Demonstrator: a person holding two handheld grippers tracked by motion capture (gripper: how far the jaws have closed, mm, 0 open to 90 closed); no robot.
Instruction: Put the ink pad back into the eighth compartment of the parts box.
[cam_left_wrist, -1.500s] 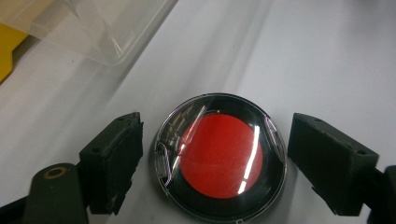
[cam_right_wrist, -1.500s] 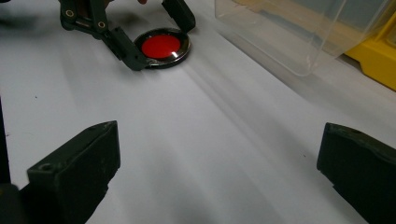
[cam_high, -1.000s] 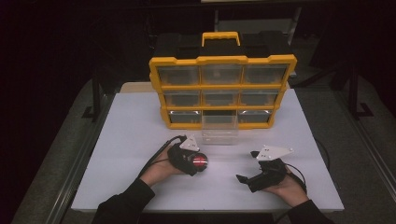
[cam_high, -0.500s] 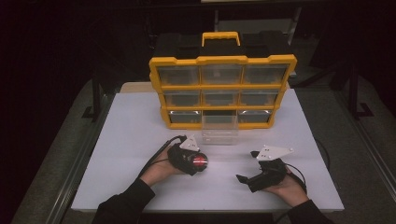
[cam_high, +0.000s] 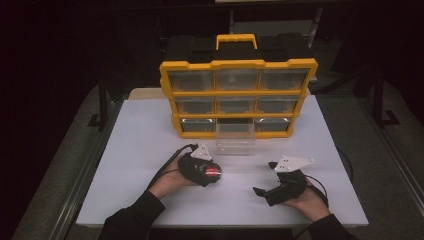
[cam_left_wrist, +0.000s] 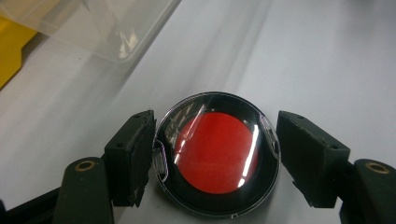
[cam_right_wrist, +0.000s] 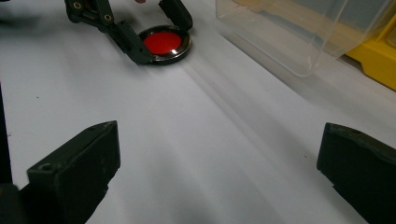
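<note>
High view: the yellow parts organizer (cam_high: 238, 97) stands at the far side of the white tabletop (cam_high: 135, 145), its middle bottom drawer (cam_high: 235, 141) pulled out toward the person. Just in front of that drawer and slightly left, the left claw (cam_high: 215, 172) sits over a round red-faced case (cam_high: 212, 172). The right claw (cam_high: 260, 190) rests in front of the organizer's right end, well apart from the case.

Left gripper view: the left claw (cam_left_wrist: 215, 149) has just been closing, and the round case (cam_left_wrist: 217, 154), a black ring under a clear lid with a red disc inside, lies between the pads, which now touch its rim on both sides. I judge the grip made, so lifting it toward the clear drawer (cam_left_wrist: 100, 25) looks like the next step. No writing or brand is legible on the lid.

Right gripper view: the right claw (cam_right_wrist: 219, 175) stands wide open over bare tabletop, holding nothing; beyond it, the case (cam_right_wrist: 164, 43) sits in the other claw, near the drawer (cam_right_wrist: 299, 32).
</note>
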